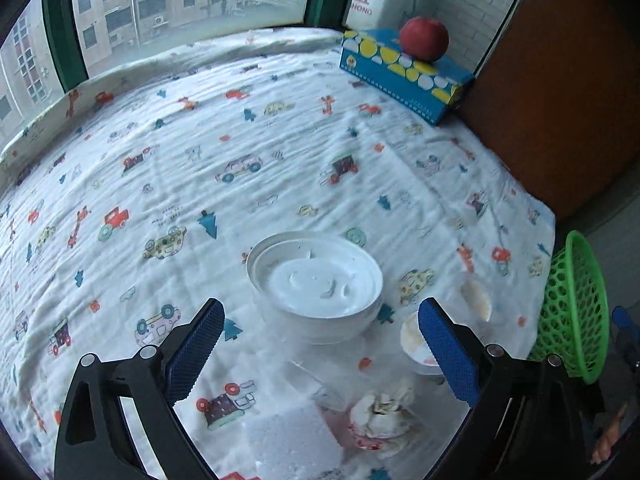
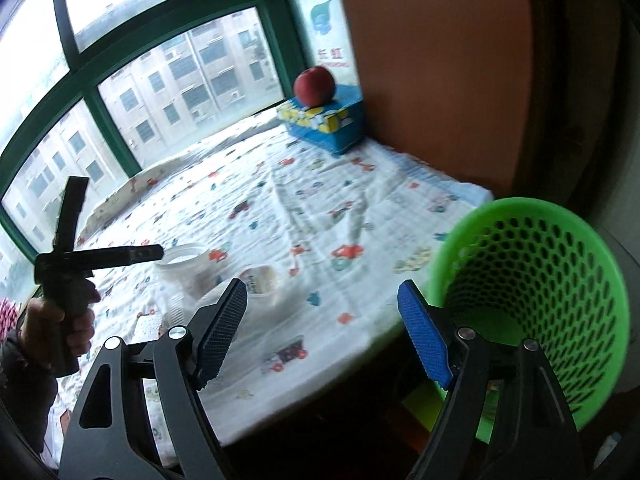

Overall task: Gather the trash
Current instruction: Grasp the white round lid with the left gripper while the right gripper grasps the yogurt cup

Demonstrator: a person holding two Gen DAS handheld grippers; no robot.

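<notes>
Trash (image 1: pixel 382 410) on cloth (image 1: pixel 280 152), both grippers' jaws wide, empty.

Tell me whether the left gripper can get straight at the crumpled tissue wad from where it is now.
Probably yes. The left gripper has its jaws open and empty, and the crumpled tissue wad lies uncovered just below them. The foam block and small cup sit beside it, not over it.

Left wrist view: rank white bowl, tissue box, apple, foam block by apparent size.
1. White bowl
2. Tissue box
3. Foam block, close to the box; it is cut off and nearest the camera, so unsure
4. Apple
</notes>
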